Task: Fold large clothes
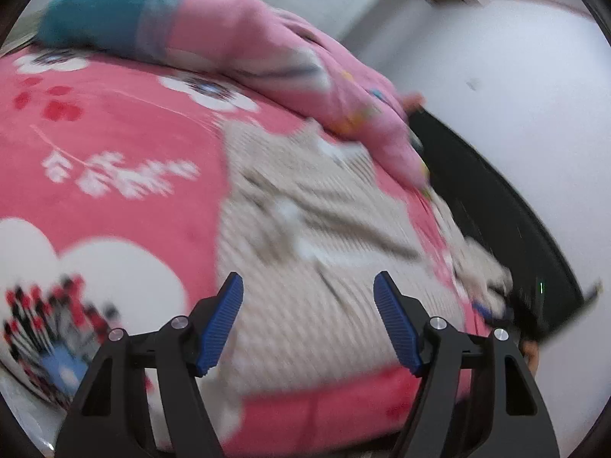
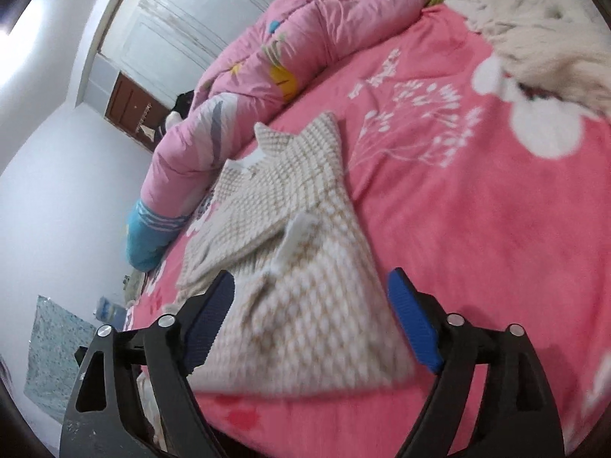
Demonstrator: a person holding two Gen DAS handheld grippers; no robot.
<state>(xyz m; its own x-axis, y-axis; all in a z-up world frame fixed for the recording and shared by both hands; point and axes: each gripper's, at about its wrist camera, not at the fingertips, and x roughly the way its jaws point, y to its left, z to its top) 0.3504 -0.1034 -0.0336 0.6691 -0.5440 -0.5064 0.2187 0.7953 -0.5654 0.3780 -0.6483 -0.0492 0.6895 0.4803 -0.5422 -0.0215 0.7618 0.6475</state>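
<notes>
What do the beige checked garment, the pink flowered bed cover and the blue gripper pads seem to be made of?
Beige checked garment: looks like a thick knit, matte, with a bumpy waffle texture.
Pink flowered bed cover: probably plush fleece, with a soft, fuzzy, dull surface.
Blue gripper pads: likely rubber or soft plastic, finely ribbed.

Left view motion-blurred; knit sweater [image 1: 313, 252] texture smeared; dark object [image 1: 511, 305] at its right edge unidentifiable.
</notes>
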